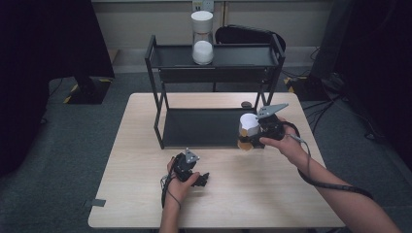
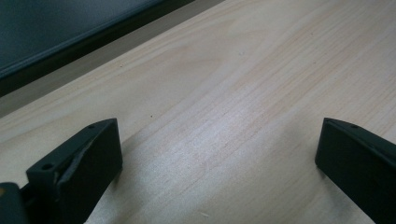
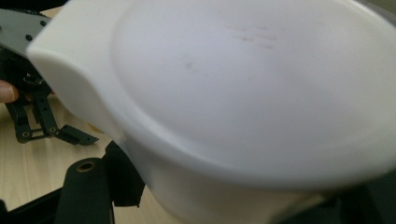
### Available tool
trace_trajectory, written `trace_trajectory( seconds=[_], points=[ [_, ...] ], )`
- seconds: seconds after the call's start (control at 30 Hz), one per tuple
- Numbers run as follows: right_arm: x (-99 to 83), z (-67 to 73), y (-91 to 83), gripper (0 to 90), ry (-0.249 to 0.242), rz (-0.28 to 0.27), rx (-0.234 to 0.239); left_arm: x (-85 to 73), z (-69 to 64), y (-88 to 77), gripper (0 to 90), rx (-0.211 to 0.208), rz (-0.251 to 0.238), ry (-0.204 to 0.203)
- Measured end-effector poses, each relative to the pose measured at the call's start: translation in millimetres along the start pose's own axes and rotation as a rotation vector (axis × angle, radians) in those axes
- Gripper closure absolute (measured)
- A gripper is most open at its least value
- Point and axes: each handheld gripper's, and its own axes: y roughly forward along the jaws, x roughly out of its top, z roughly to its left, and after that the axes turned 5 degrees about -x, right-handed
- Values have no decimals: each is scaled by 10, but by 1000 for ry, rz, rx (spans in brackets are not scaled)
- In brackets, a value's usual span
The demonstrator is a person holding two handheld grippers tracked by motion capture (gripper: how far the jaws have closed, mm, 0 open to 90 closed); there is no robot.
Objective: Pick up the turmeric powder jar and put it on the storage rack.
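Your right tongs (image 1: 252, 132) grip a white-lidded jar (image 1: 248, 130), lifted off the table (image 1: 145, 204) at the rack's (image 1: 214, 58) four o'clock corner. Your left tongs (image 1: 200, 180) rest at six o'clock, jaws wide, holding nothing.

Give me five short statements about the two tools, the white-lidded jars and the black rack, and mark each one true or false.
1. The right tool is shut on a white-lidded jar. True.
2. The left tool holds a jar. False: its jaws stand open over bare table, nothing between them.
3. A second white-lidded container stands on the top shelf of the black rack. True.
4. The held jar stands on the rack's lower shelf. False: it is in the right tool, at the rack's right front corner.
5. The left tool lies on the rack's top shelf. False: it is in the left hand, low over the table's near side.
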Motion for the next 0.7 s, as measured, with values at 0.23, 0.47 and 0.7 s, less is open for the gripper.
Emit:
trace_trajectory(
  seconds=[0.23, 0.47, 0.7],
  points=[
    [187, -75, -13, 307, 3, -4, 14, 0, 0, 0, 0, -1, 0, -2],
    [399, -147, -52, 307, 2, -6, 24, 1, 1, -1, 0, 0, 1, 0],
    [589, -196, -124, 307, 4, -22, 21, 0, 0, 0, 0, -1, 0, -2]
  ],
)
